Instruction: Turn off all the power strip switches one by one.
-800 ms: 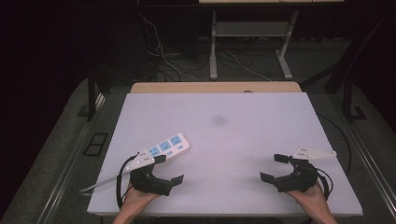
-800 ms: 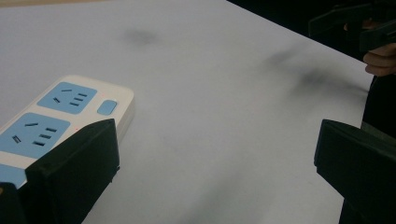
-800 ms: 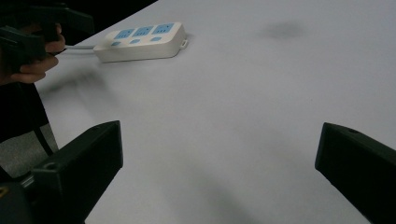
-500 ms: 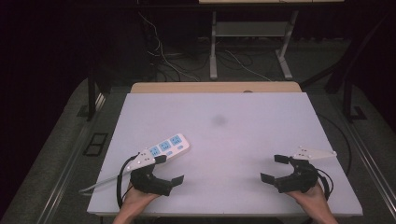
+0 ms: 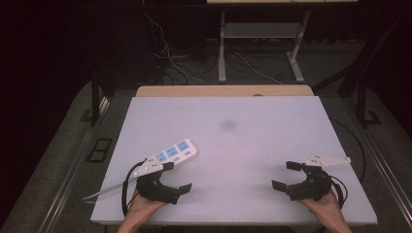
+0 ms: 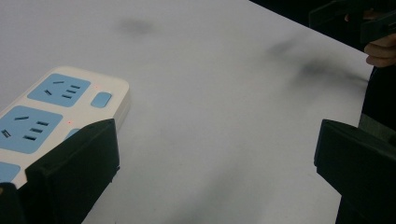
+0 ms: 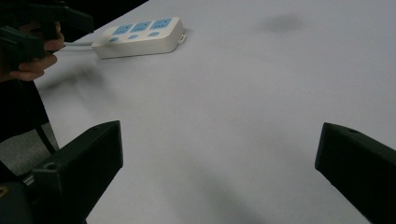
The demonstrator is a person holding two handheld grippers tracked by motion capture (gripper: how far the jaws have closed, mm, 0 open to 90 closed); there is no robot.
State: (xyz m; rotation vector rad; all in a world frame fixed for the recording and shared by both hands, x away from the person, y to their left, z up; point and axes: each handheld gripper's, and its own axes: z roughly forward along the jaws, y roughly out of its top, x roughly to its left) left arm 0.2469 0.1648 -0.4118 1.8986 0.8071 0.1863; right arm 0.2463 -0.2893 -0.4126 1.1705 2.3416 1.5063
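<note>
High view. White table (image 5: 243, 126), wooden strip along its far edge. A white power strip (image 5: 174, 152) with three blue socket faces lies at the near left of the table, angled, its grey cord running off toward the near-left edge. Left gripper (image 5: 176, 177) held low at the near left, jaws spread wide with nothing between them; one jaw tip sits just beside the near end of the power strip, and whether it touches cannot be told from here. Right gripper (image 5: 286, 175) at the near right, well apart from the strip, jaws also spread and empty. A faint dark smudge (image 5: 228, 125) marks the table near its middle. Forearms enter from the bottom edge.

Left gripper view. Both black jaws stand far apart, released, bare table between them. The power strip (image 6: 60, 112) lies at the left, partly hidden behind the left jaw; two blue sockets and a blue switch button show. The strip is outside the gap, not gripped. The other hand with its gripper (image 6: 369, 28) shows at the far right corner.

Right gripper view. Jaws wide, nothing held, plain white surface between. The power strip (image 7: 140, 37) lies far off at upper left, three sockets visible, cord trailing left. The other hand (image 7: 32, 65) shows at the left edge, near the strip's cord end.
</note>
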